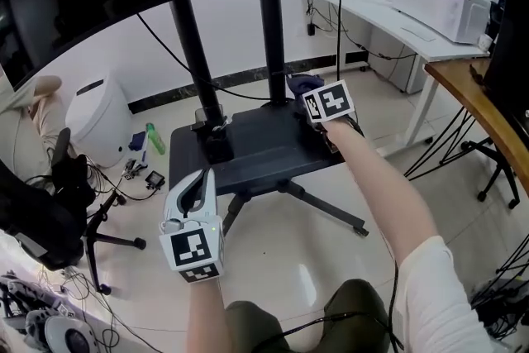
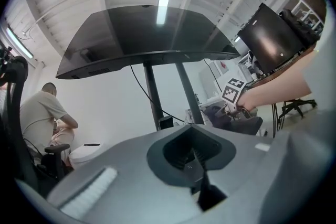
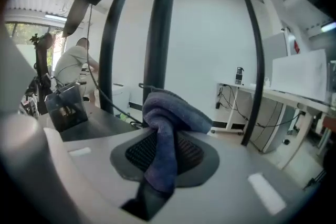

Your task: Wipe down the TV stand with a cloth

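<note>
The TV stand's black shelf (image 1: 264,149) sits low between two black poles (image 1: 192,37) under the TV's edge. My right gripper (image 1: 312,95) is at the shelf's far right corner, shut on a dark blue cloth (image 1: 302,83). In the right gripper view the cloth (image 3: 168,118) hangs bunched over the jaws of that gripper (image 3: 157,181). My left gripper (image 1: 198,182) hovers off the shelf's front left corner, above the floor, shut with nothing in it. In the left gripper view, this gripper (image 2: 197,165) points at the poles and at the right gripper's marker cube (image 2: 234,92).
A small black box (image 1: 216,146) stands on the shelf by the left pole. The stand's legs (image 1: 326,209) spread over the tiled floor. A white bin (image 1: 95,116), a green bottle (image 1: 154,138) and cables lie left. A white desk (image 1: 397,21) and a wooden desk (image 1: 479,112) stand right.
</note>
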A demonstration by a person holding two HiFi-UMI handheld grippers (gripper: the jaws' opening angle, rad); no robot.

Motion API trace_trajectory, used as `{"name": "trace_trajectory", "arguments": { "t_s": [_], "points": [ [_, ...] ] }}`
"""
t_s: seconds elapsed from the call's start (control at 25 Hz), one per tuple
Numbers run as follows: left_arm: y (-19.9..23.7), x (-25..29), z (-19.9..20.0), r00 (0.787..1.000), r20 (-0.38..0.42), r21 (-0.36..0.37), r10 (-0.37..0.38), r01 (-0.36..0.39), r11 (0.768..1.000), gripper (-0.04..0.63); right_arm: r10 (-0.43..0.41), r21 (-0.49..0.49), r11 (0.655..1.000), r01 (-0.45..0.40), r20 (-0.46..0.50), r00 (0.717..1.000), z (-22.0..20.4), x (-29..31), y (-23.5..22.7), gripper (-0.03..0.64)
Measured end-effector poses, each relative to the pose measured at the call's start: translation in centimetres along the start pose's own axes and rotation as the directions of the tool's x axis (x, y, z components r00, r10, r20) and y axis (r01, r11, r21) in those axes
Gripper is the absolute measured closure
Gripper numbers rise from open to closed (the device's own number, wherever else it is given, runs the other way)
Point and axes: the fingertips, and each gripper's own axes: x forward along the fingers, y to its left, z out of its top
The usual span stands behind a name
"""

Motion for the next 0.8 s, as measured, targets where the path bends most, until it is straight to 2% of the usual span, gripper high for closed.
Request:
{"name": "trace_trajectory", "arguments": {
  "t_s": [0.16, 0.24, 0.28, 0.36, 0.4, 0.48, 0.64, 0.72, 0.8],
  "points": [
    [0.1, -1.8, -0.4, 0.999, 0.031, -0.012, 0.016, -0.016, 1.000, 0.595, 0.052, -0.114, 0.993, -0.036, 0.148, 0.988, -0.7, -7.8, 3.8, 0.534],
    [-0.3, -2.3, 0.0, 0.999, 0.047, -0.010, 0.012, -0.011, 1.000, 0.595, 0.094, -0.099, 0.992, -0.074, 0.218, 0.971, -2.3, -13.2, 6.2, 0.534],
    [-0.8, -2.5, 0.0, 1.000, 0.030, -0.006, 0.002, -0.002, 1.000, 0.595, 0.106, -0.082, 0.993, -0.089, 0.241, 0.965, -3.5, -15.8, 7.6, 0.534],
    [-1.9, -3.4, -1.3, 0.996, -0.090, 0.007, -0.021, 0.022, 1.000, 0.595, 0.108, -0.069, 0.994, -0.090, 0.313, 0.943, -5.6, -20.1, 10.2, 0.534],
    [-2.3, -3.8, -2.1, 0.989, -0.145, 0.012, -0.029, 0.031, 0.999, 0.595, 0.097, -0.076, 0.994, -0.074, 0.372, 0.923, -6.1, -21.7, 11.0, 0.534],
    [-2.8, -4.1, -2.8, 0.983, -0.179, 0.011, -0.036, 0.039, 0.999, 0.595, 0.074, -0.109, 0.994, -0.025, 0.475, 0.877, -5.6, -23.8, 12.2, 0.534],
    [-2.5, -4.1, -2.7, 0.984, -0.173, 0.016, -0.033, 0.036, 0.999, 0.595, 0.084, -0.166, 0.986, -0.006, 0.468, 0.880, -2.2, -25.3, 18.0, 0.534],
    [-1.7, -4.6, -3.5, 0.984, -0.177, 0.023, -0.015, 0.020, 1.000, 0.595, 0.138, -0.178, 0.982, -0.056, 0.488, 0.862, -2.3, -23.8, 22.2, 0.534],
    [-0.7, -5.3, -5.2, 0.980, -0.197, 0.023, 0.004, 0.000, 1.000, 0.595, 0.193, -0.161, 0.978, -0.130, 0.487, 0.852, -4.7, -20.9, 26.2, 0.532]
  ]
}}
